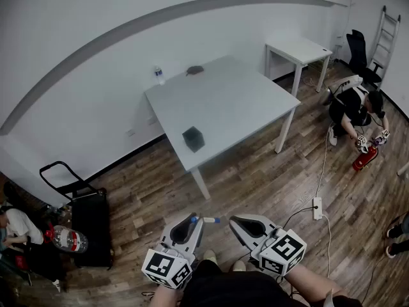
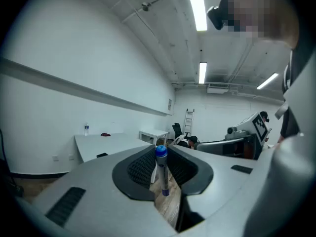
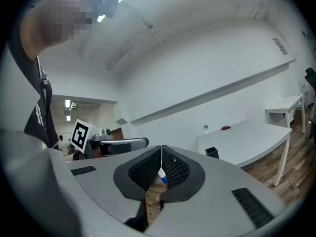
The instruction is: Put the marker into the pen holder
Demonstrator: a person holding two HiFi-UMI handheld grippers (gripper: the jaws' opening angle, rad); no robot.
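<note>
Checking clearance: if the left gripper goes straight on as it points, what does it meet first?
Nothing near: open air above the wood floor. Farther on, the left gripper lines up roughly with the small white table, just right of the grey table; depth unclear.

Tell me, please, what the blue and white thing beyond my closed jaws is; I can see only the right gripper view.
Observer: It is the marker, gripped between the pads of the left gripper.
Operator: Thank you. Is it near the pen holder yet?
Observer: Not yet. The head view shows the black pen holder standing on the table near its front corner, with wooden floor between the table and the left gripper.
</note>
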